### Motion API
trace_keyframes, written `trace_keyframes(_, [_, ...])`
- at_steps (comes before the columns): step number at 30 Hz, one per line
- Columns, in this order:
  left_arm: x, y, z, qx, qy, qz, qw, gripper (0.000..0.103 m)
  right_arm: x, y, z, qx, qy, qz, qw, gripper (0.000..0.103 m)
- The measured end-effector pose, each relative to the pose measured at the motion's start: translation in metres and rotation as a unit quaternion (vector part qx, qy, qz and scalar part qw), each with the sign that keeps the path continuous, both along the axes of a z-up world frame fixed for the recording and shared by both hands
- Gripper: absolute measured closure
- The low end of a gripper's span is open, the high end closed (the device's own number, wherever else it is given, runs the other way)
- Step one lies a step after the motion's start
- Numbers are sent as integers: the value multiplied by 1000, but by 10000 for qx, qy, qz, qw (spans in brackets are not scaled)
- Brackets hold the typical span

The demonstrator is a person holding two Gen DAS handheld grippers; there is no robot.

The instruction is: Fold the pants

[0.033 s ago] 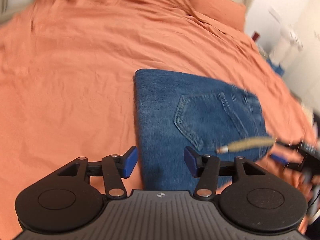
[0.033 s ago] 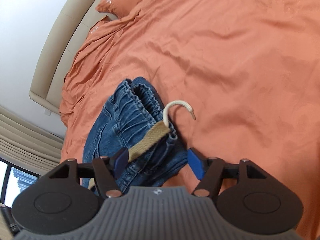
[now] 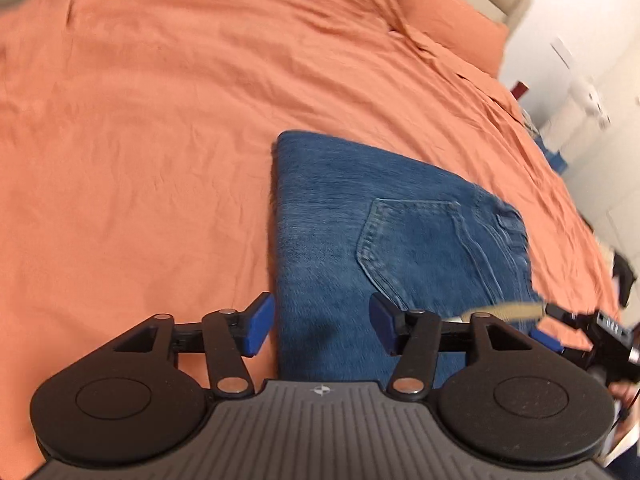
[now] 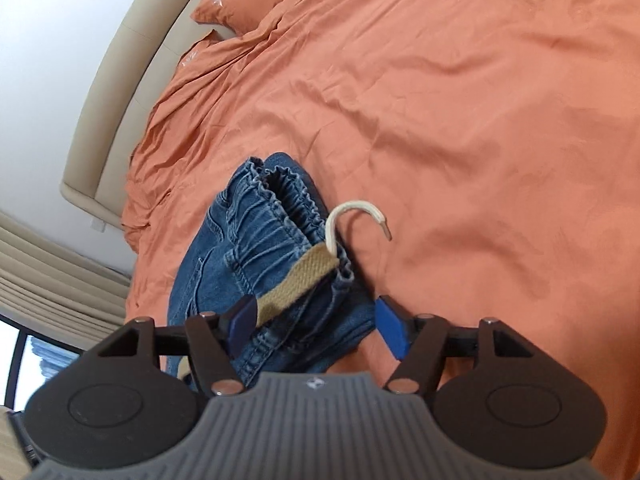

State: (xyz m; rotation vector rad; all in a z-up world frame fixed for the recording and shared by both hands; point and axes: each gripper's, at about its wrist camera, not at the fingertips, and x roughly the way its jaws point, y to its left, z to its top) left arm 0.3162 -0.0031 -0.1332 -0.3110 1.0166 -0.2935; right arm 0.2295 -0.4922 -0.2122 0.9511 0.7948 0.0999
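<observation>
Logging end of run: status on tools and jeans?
Left tool open, empty. Right tool open over waistband, empty. Jeans folded flat on bedspread. Drawstring trailing loose.

The left wrist view is taken low over the bed (image 3: 140, 120), facing its pillow (image 3: 448, 20) end, with the folded jeans (image 3: 380, 240) close ahead. The right wrist view is aimed down at the jeans' (image 4: 256, 264) waistband from close by. The jeans, pillow (image 4: 248, 0) and bedspread are shared by both.
</observation>
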Motion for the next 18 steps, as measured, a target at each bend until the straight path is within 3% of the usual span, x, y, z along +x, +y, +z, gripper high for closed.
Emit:
trace_keyframes(3, [19, 4, -17, -137, 129, 158, 9997, 37, 12, -4, -8, 122, -69, 139, 9998, 40])
trace_keyframes(11, [53, -3, -50, -439, 288, -98, 9986, 40, 39, -9, -34, 636, -157, 322, 9973, 44])
trace_keyframes(16, [54, -2, -53, -521, 214, -279, 9980, 55, 55, -7, -44, 860, -279, 401, 9951, 54])
trace_keyframes(18, [52, -5, -51, -496, 164, -335, 9981, 67, 57, -6, -44, 844, -322, 442, 9949, 62])
